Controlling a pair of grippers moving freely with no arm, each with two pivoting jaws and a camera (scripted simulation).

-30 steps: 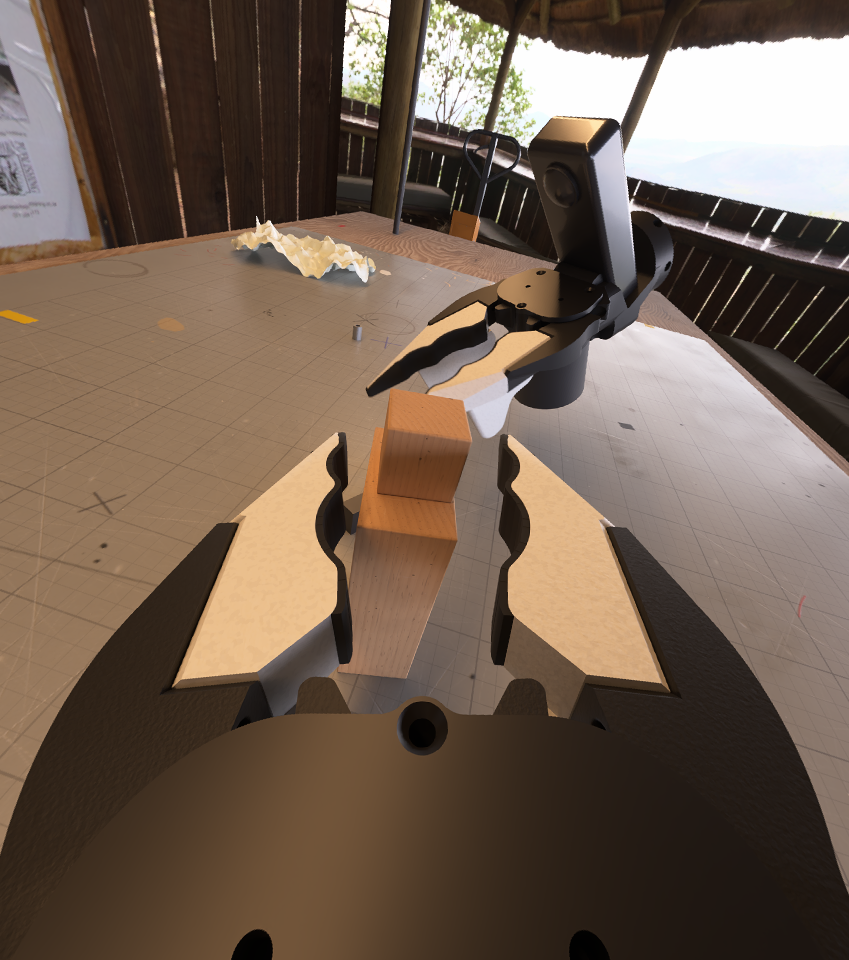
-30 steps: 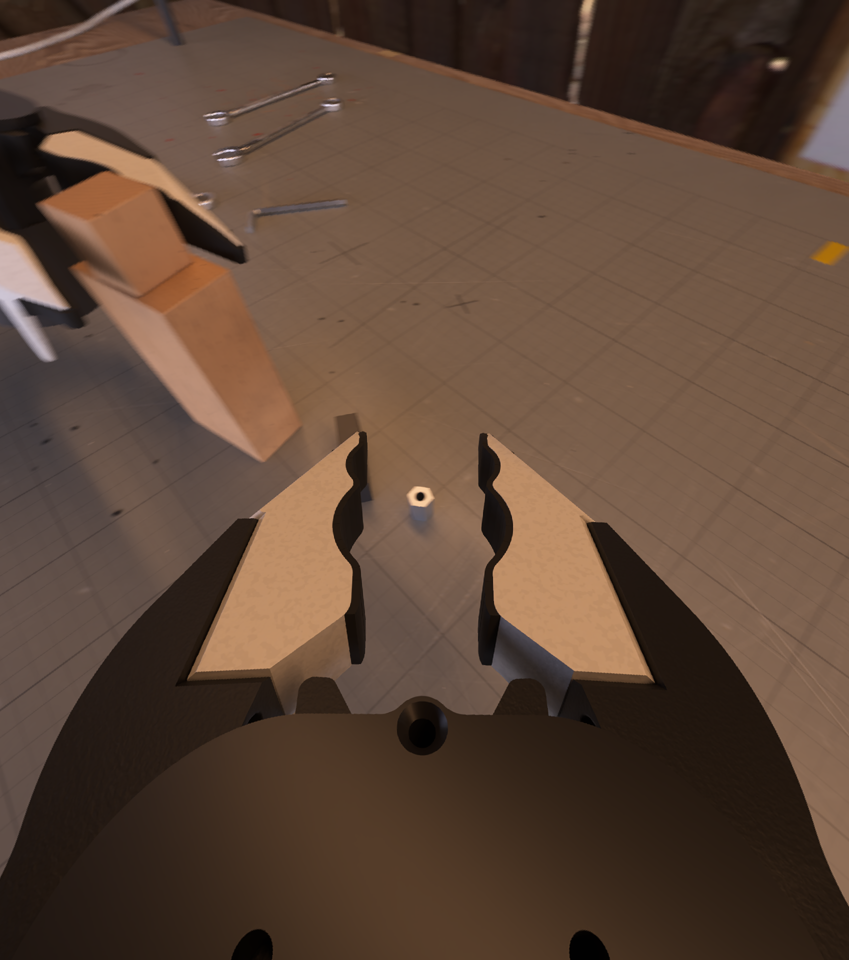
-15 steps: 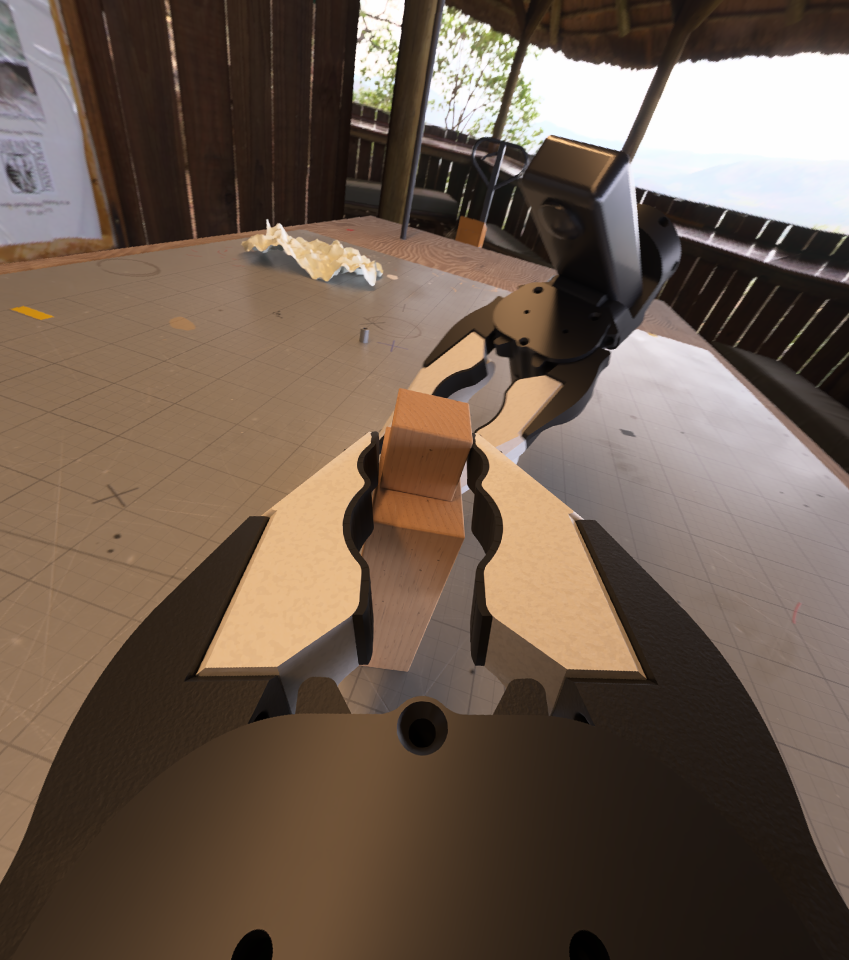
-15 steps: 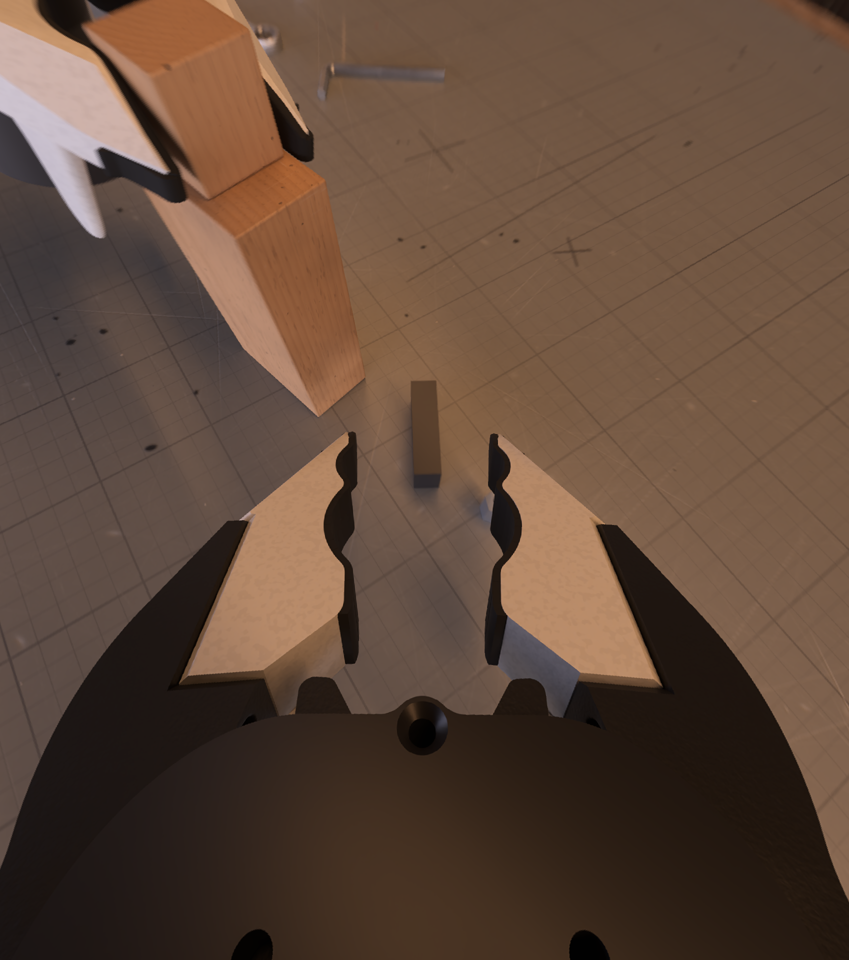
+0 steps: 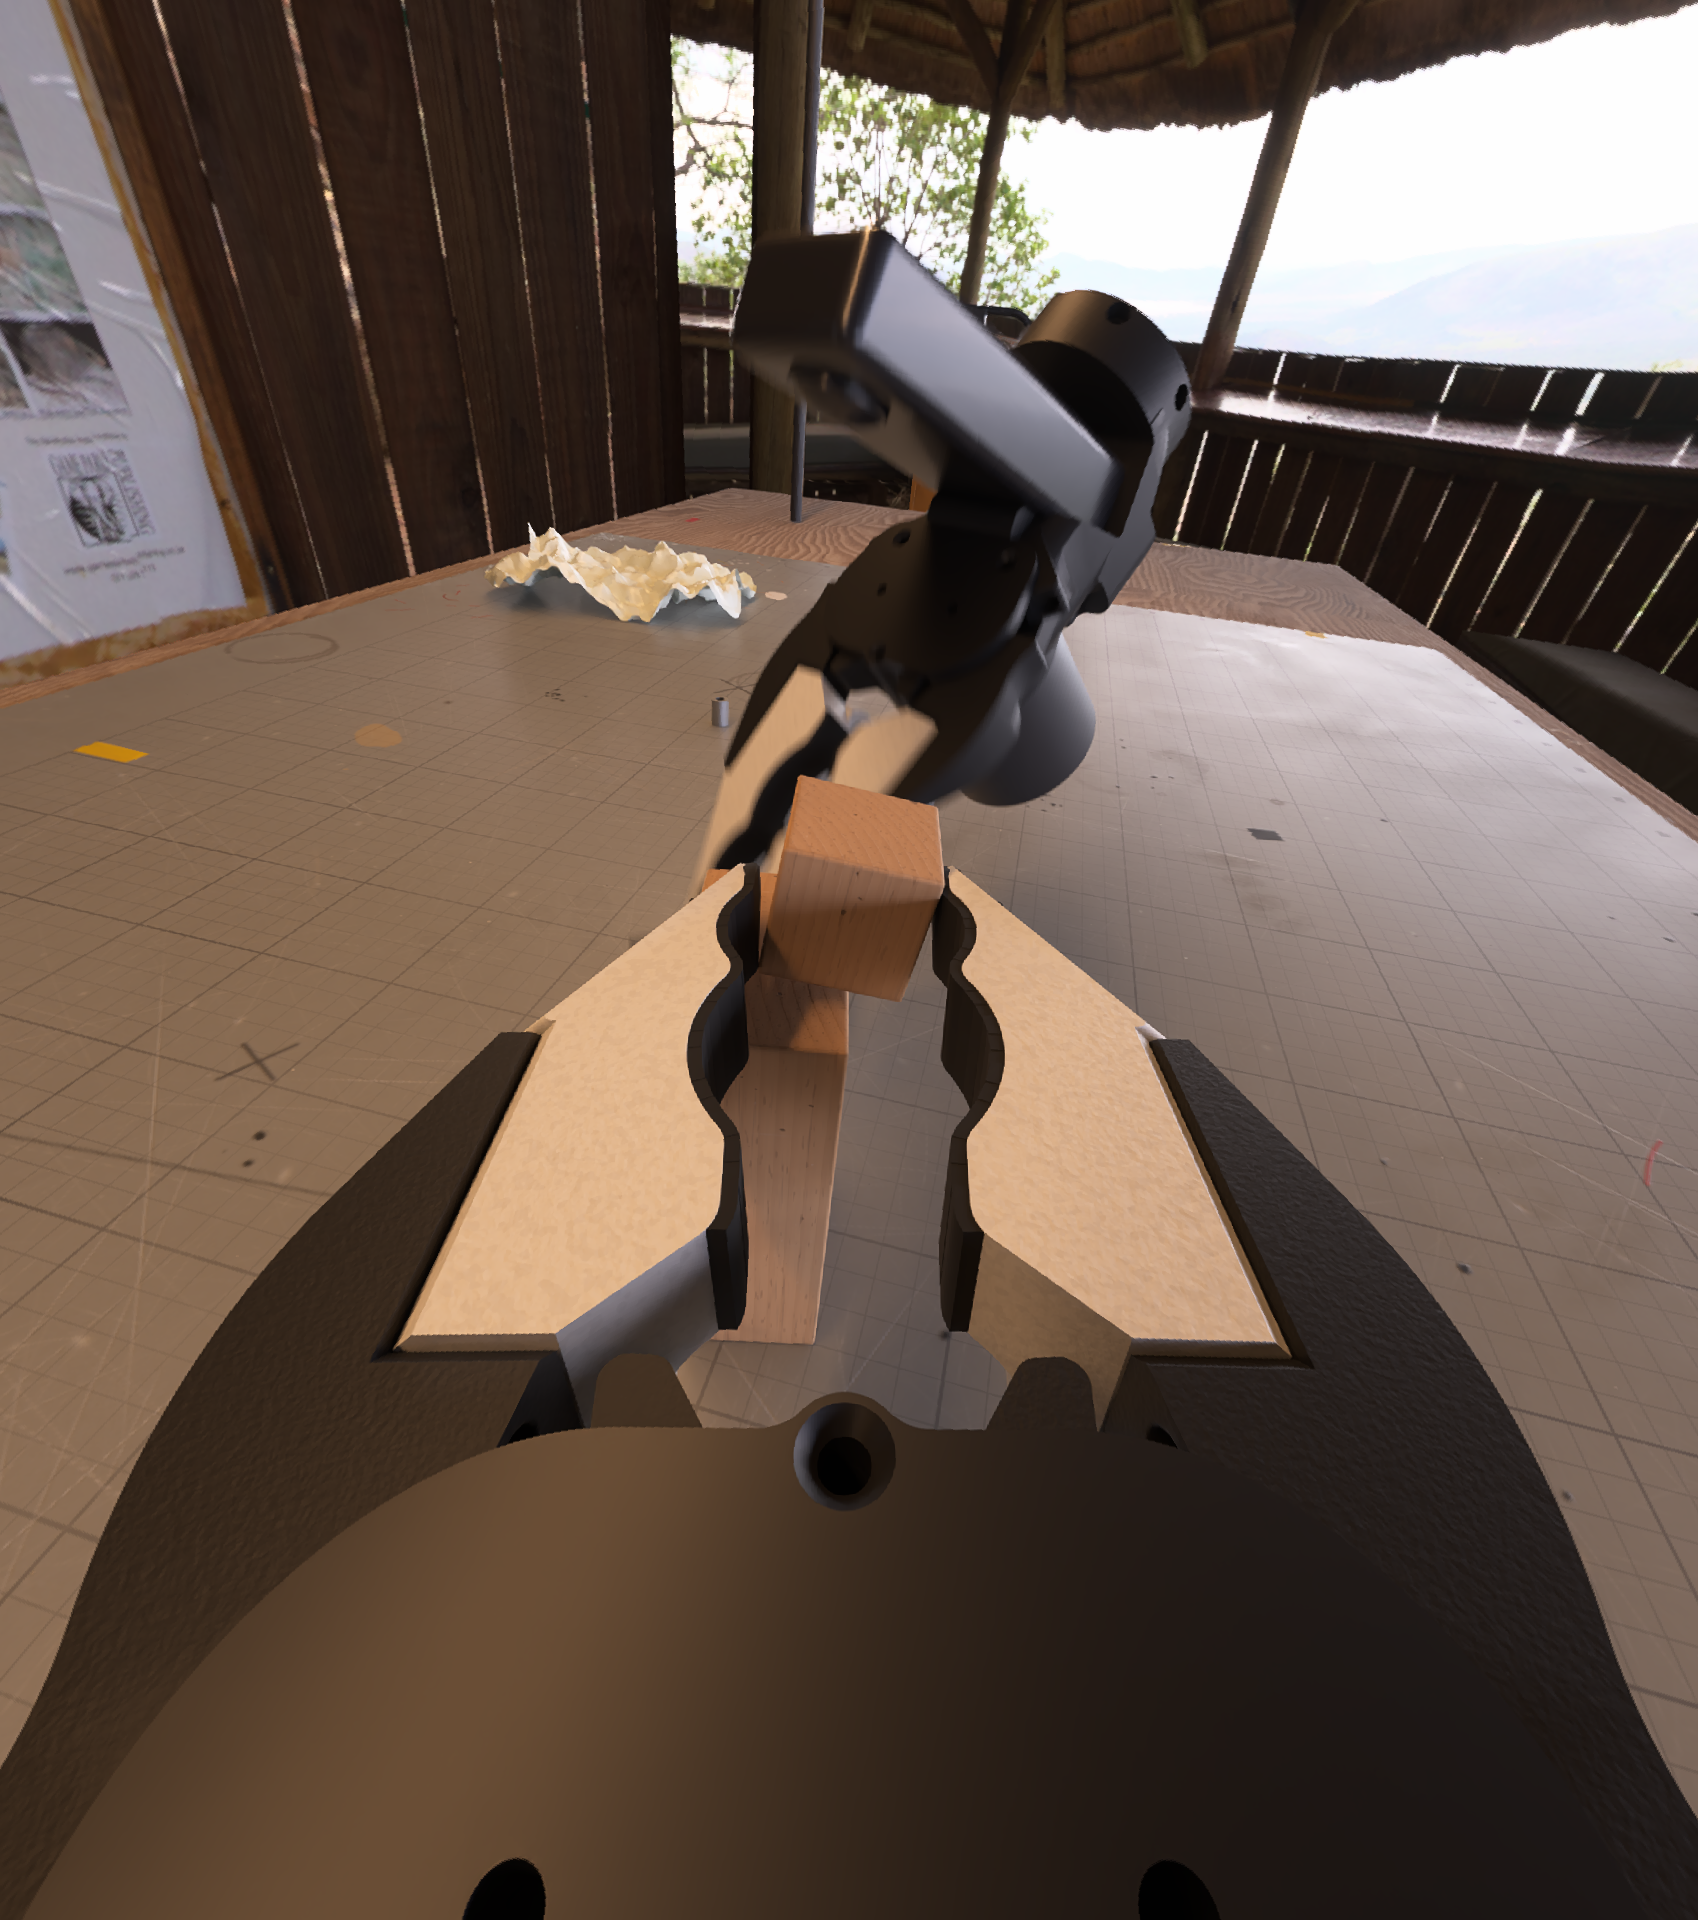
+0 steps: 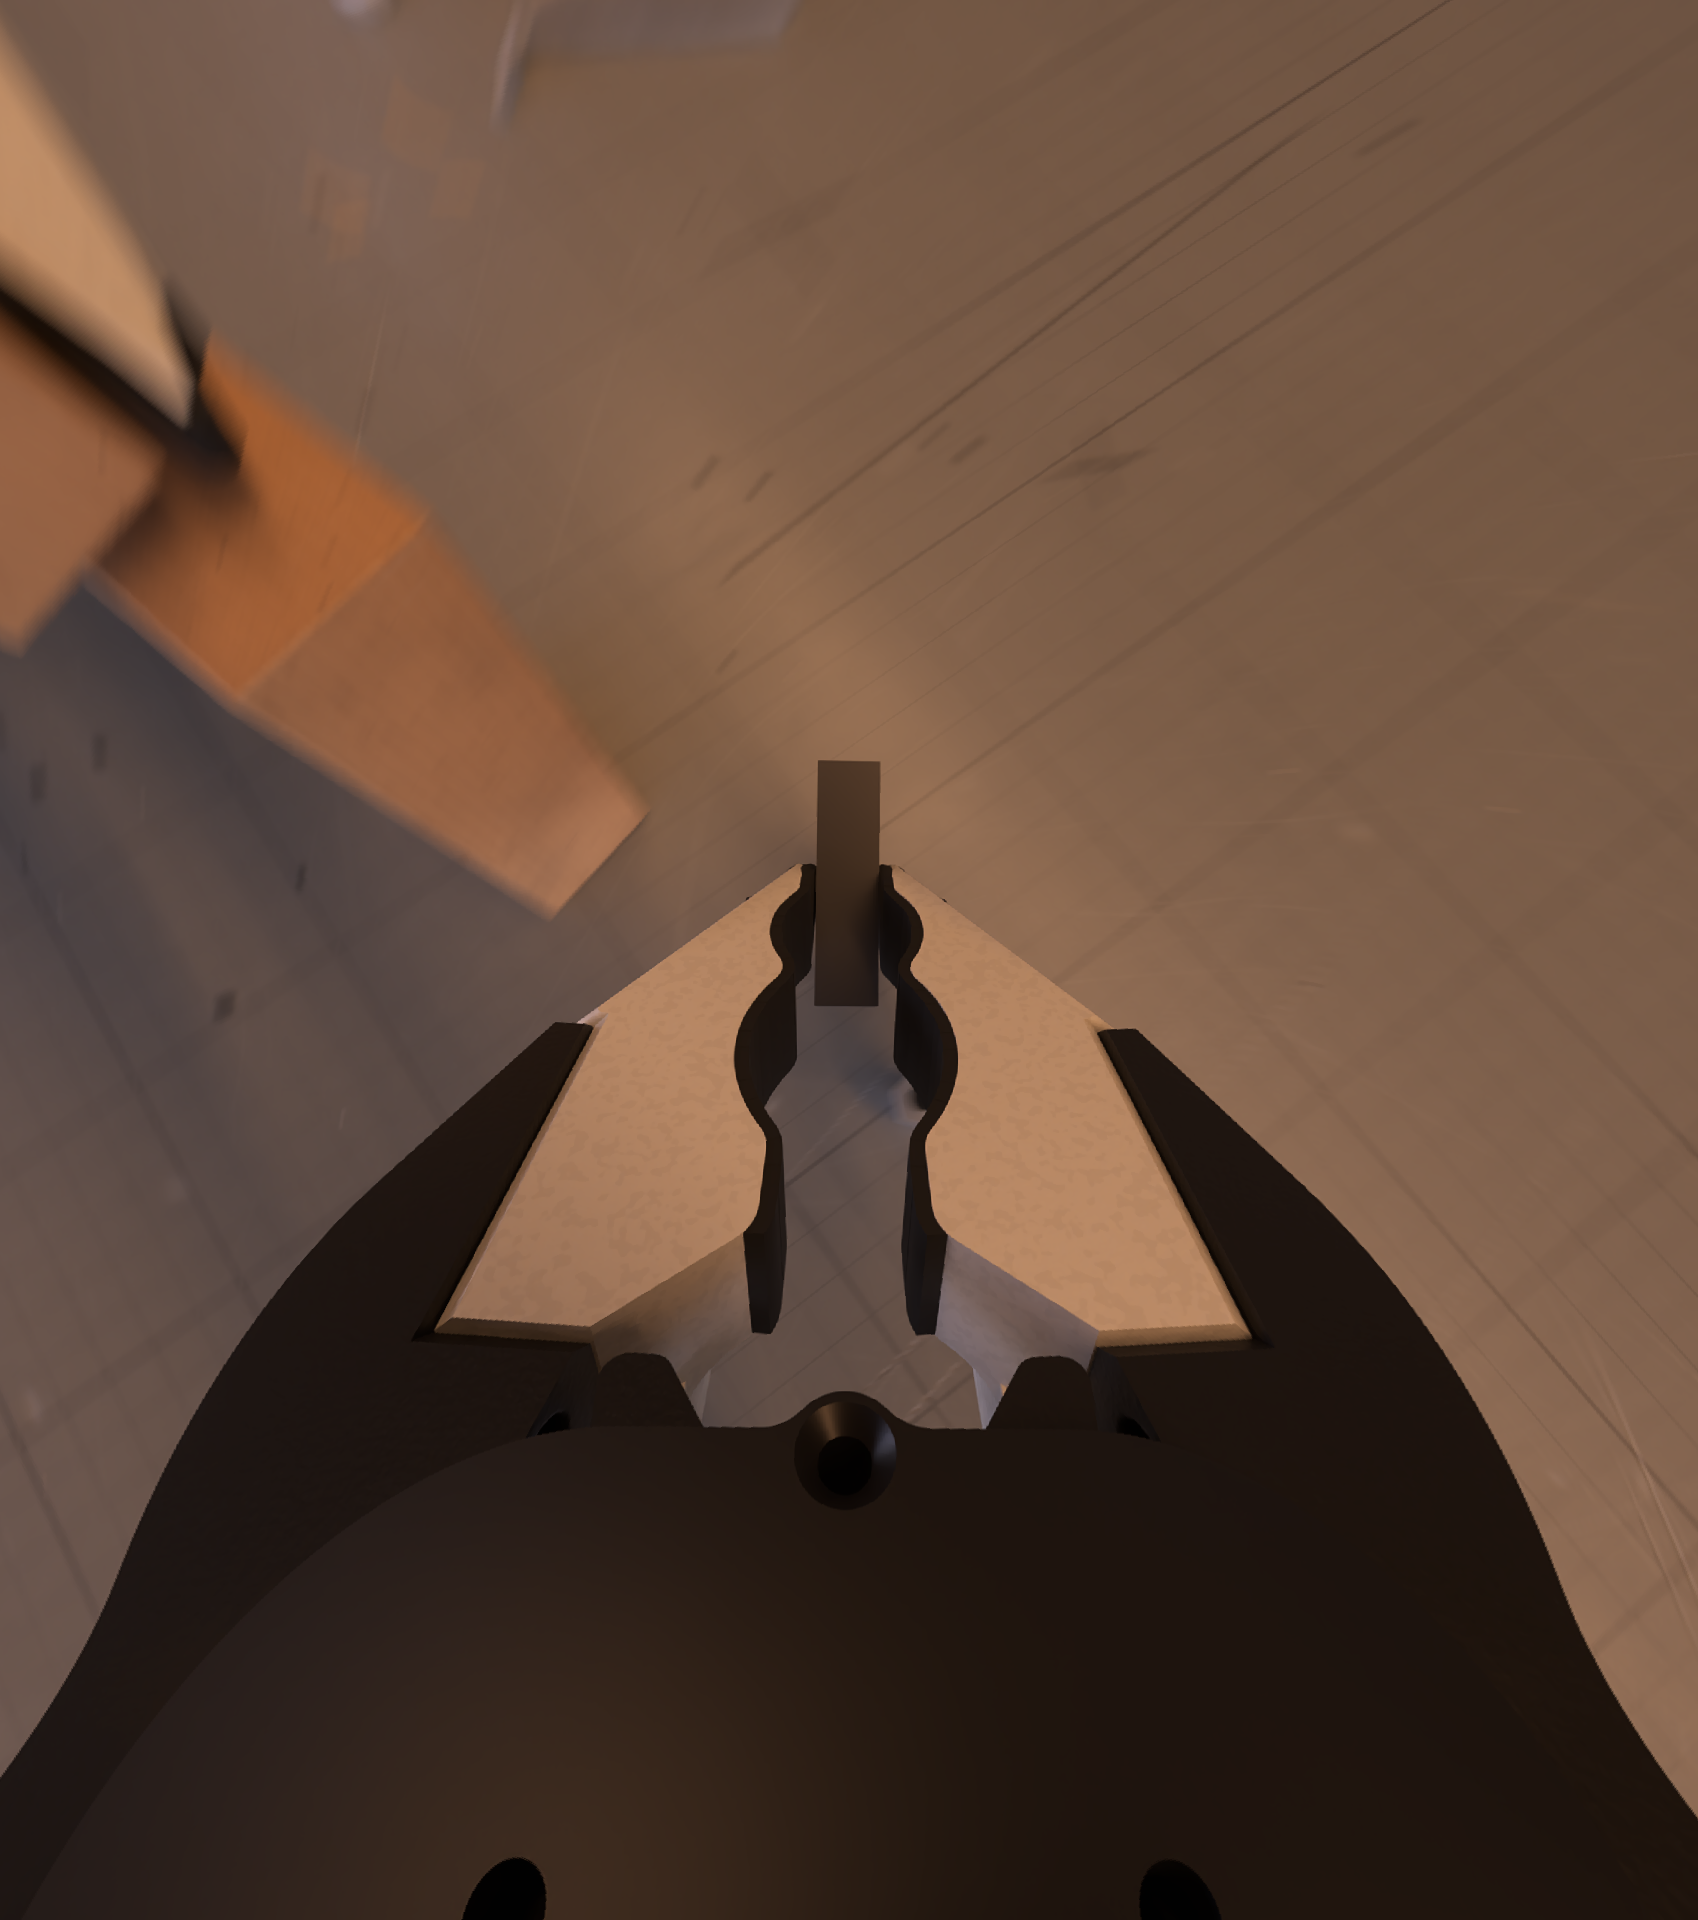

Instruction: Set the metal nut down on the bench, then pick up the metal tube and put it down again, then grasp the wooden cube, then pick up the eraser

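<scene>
On the surface (image 5: pixel 201 883) the tube (image 5: pixel 719 713) stands alone far off, so the early steps look finished; the nut is not visible. The left hand-held gripper (image 5: pixel 845 914) is closed on the cube (image 5: pixel 855 904), above a taller wooden block (image 5: pixel 783 1164). The right hand-held gripper (image 6: pixel 847 883) clamps the thin grey eraser (image 6: pixel 847 883), so I judge only lifting remains.

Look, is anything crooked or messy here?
Yes. The wooden cube, pinched by the left gripper, sits twisted askew over the tall wooden block. A crumpled cloth lies far back on the bench.
</scene>
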